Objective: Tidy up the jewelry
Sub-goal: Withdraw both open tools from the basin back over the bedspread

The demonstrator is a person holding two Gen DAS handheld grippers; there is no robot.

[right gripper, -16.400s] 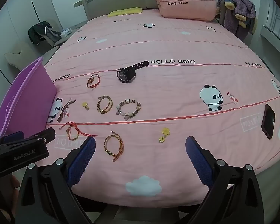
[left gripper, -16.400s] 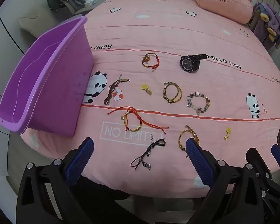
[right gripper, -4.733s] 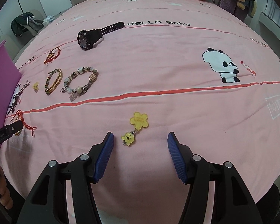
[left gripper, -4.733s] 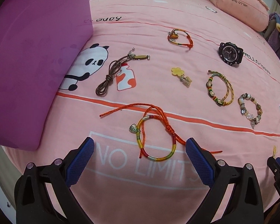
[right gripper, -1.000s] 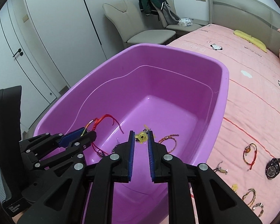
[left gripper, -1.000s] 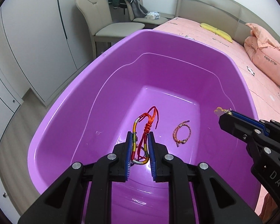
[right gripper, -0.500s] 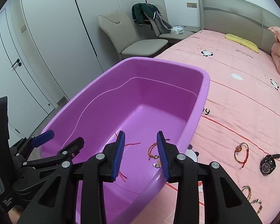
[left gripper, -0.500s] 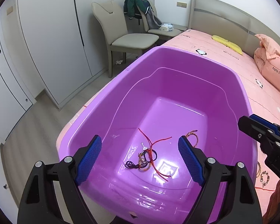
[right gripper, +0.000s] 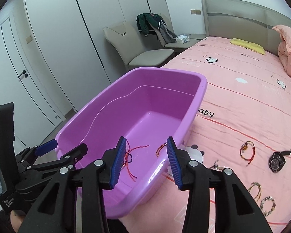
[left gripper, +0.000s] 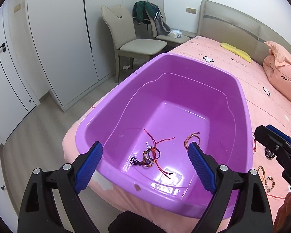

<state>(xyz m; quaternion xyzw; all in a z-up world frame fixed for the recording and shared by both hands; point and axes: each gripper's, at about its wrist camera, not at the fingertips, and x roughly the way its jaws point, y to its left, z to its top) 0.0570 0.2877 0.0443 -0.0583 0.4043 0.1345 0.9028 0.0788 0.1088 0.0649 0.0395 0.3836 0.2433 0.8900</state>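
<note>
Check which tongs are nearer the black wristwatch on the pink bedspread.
Right. The right tongs, jaws opening and empty, sit at the purple plastic tub's bed-side edge, toward the black wristwatch. The left tongs, also opening and empty, sit over the tub's far side.

Right tongs [right gripper: 144, 160] at frame bottom, jaws opening and empty, above the purple tub [right gripper: 198, 99]; bracelets [right gripper: 247, 152] and a watch [right gripper: 277, 162] lie on the bed [right gripper: 242, 101] at lower right.

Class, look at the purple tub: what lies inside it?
Inside the purple tub: a tangle of cord bracelets and an orange braided bracelet. Its near corners are hidden by gripper fingers.
</note>
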